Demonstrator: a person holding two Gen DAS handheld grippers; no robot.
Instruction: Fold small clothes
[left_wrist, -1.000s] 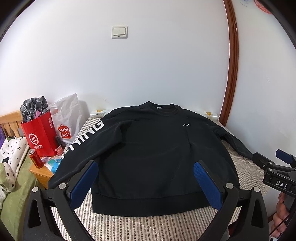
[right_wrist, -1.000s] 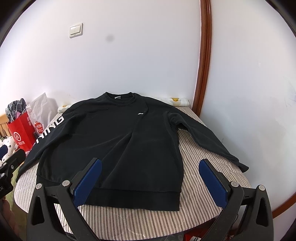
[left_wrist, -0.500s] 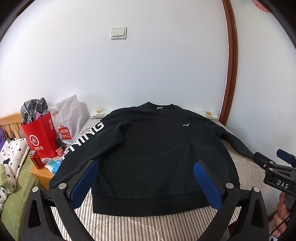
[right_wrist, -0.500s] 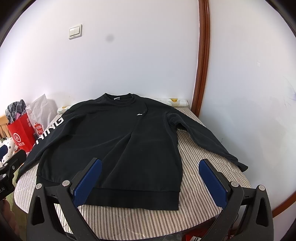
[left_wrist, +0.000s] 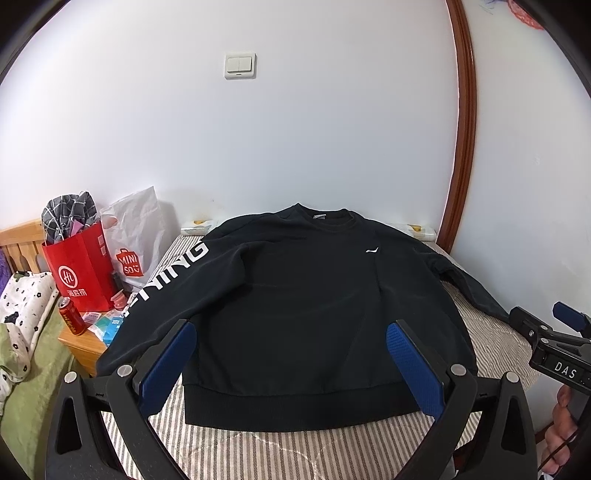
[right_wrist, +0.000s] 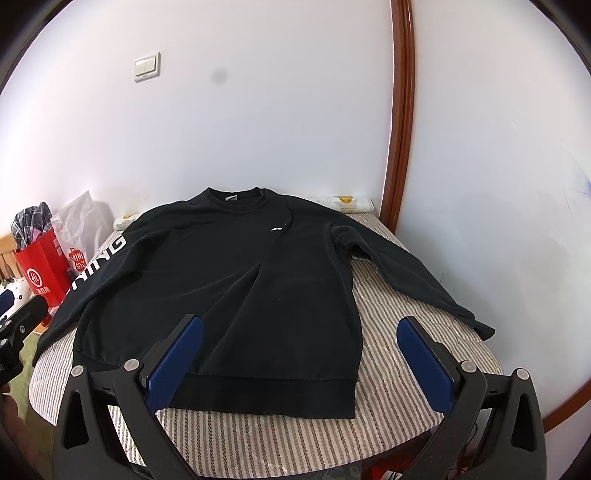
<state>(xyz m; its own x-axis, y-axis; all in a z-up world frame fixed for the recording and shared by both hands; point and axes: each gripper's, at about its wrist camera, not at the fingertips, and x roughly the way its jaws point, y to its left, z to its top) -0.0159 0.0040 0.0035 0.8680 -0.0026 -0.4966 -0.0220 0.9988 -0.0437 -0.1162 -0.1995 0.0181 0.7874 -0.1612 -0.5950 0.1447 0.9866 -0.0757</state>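
Right wrist view puts the sweatshirt's (right_wrist: 229, 288) loose sleeve (right_wrist: 402, 273) ahead-right of your right gripper (right_wrist: 299, 358), running diagonally. Both grippers gape empty; your left gripper (left_wrist: 291, 365) faces the hem (left_wrist: 295, 406).

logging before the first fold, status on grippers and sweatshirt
Left gripper open, empty. Right gripper open, empty. Black long-sleeved sweatshirt flat, unfolded on striped table cover. Nothing in the way.

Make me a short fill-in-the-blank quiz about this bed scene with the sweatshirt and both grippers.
1. The black sweatshirt lies spread flat on the ____ bedcover.
2. Both the left gripper and the right gripper are ____.
3. The white lettering runs down one ____ of the sweatshirt.
4. The can beside the red bag is ____.

Missing words: striped; open; sleeve; red
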